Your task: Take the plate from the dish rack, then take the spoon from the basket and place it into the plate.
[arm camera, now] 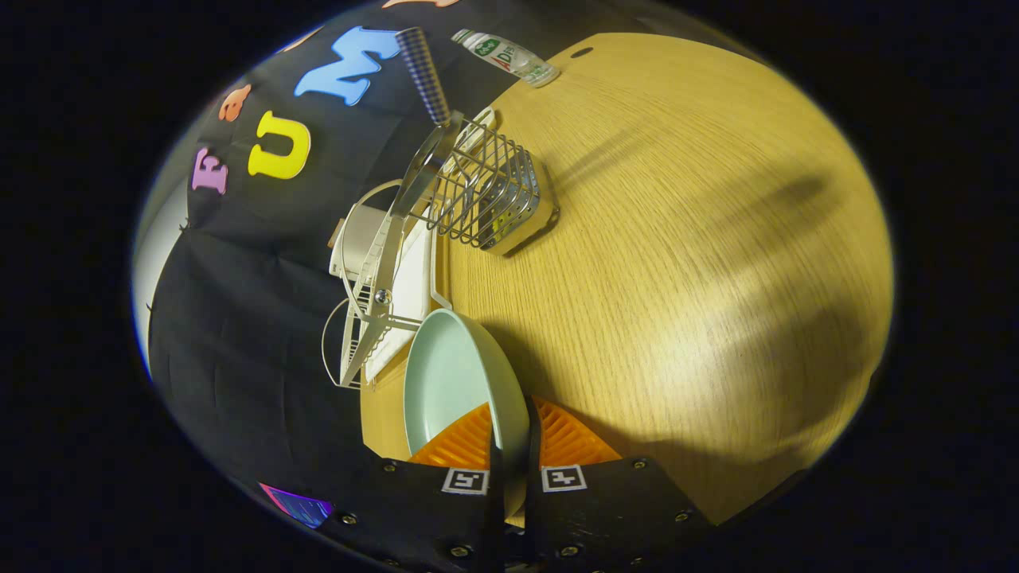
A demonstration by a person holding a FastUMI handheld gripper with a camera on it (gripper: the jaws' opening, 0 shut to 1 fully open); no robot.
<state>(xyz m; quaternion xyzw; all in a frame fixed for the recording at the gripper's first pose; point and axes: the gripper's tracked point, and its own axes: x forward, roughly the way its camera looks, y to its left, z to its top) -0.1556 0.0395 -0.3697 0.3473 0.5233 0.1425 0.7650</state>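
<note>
My gripper [509, 442] is shut on the rim of a pale green plate [450, 378], one finger on each face of it. The plate stands on edge between the fingers, lifted off the white dish rack [382, 286], which lies just beyond it against the black cloth wall. Beyond the rack stands a wire basket [489, 195] on the wooden table [677, 239]. A spoon [426, 131] with a checked handle leans out of the basket, handle up toward the wall.
A plastic bottle [509, 56] lies on the table past the basket, near the wall. Open wooden tabletop spreads to the side of the plate away from the rack, crossed by shadows.
</note>
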